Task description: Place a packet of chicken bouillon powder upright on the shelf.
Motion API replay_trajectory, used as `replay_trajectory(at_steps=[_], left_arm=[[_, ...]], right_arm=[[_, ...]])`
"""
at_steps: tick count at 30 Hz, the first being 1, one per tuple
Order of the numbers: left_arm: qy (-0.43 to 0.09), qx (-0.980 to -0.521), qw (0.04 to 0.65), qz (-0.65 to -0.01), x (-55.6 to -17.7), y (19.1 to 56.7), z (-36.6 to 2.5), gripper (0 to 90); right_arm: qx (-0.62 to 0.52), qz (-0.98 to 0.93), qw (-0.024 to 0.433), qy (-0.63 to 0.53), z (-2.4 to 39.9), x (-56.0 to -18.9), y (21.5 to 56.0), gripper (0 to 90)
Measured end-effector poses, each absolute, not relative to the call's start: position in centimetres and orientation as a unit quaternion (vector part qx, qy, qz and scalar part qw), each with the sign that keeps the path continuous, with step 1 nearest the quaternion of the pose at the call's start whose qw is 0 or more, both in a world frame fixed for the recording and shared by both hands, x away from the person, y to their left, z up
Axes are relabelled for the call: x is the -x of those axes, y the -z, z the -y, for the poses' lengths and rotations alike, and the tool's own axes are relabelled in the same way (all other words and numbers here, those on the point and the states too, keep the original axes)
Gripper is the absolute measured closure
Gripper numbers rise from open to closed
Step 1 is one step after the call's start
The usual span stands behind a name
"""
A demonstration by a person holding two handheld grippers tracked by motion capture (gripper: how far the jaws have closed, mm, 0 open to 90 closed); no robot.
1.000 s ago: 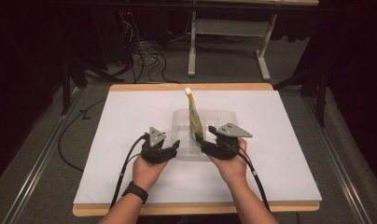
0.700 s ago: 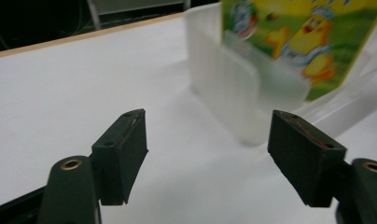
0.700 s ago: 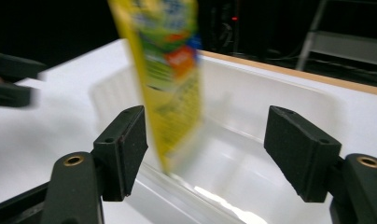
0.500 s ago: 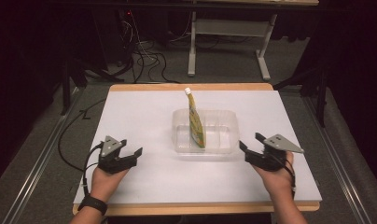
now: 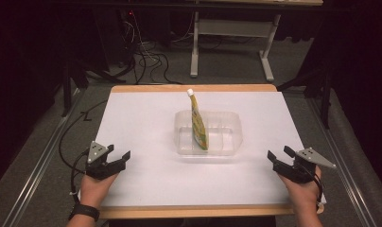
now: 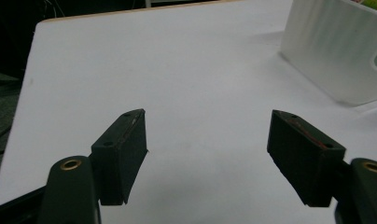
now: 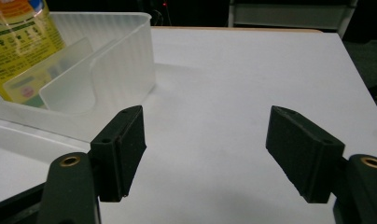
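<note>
A yellow-green pouch [image 5: 197, 122] with a white cap stands upright, leaning, in a clear plastic tray [image 5: 208, 152] at the middle of the white table [image 5: 142, 118]. My left gripper [image 5: 119, 152] rests near the front left corner, open, with bare table between its jaws [image 6: 207, 116]. My right gripper [image 5: 279, 153] sits near the front right corner, also open and empty [image 7: 207, 112]. Both sets of jaws have just been opening, with nothing between them. The tray's wall [image 6: 326, 46] is at the upper right of the left gripper view. The tray [image 7: 126, 51] and pouch [image 7: 18, 32] lie upper left in the right gripper view.
The table's wooden rim [image 5: 194, 88] runs along the far side. Cables [image 5: 142, 66] and a white desk frame [image 5: 231, 28] lie on the floor beyond it. A black cable [image 5: 68, 142] trails off the table's left side from the left gripper.
Both grippers have drawn back from the tray's near side, the left one to the near left and the right one to the near right. The tray and pouch stay put.
</note>
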State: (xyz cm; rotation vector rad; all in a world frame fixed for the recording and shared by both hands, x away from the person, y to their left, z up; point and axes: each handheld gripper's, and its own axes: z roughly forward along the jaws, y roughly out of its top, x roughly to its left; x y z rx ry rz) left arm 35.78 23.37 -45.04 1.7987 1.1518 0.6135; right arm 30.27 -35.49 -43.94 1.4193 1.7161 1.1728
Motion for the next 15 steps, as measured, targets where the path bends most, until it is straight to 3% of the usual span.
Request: replay_trajectory(at_steps=[15], left_arm=[[-0.244, -0.733, 0.448, -0.450, -35.5, 44.7, -21.8, 29.0]], right_arm=[[-0.528, -0.658, 0.306, -0.440, 34.8, -30.5, 44.0, 29.6]])
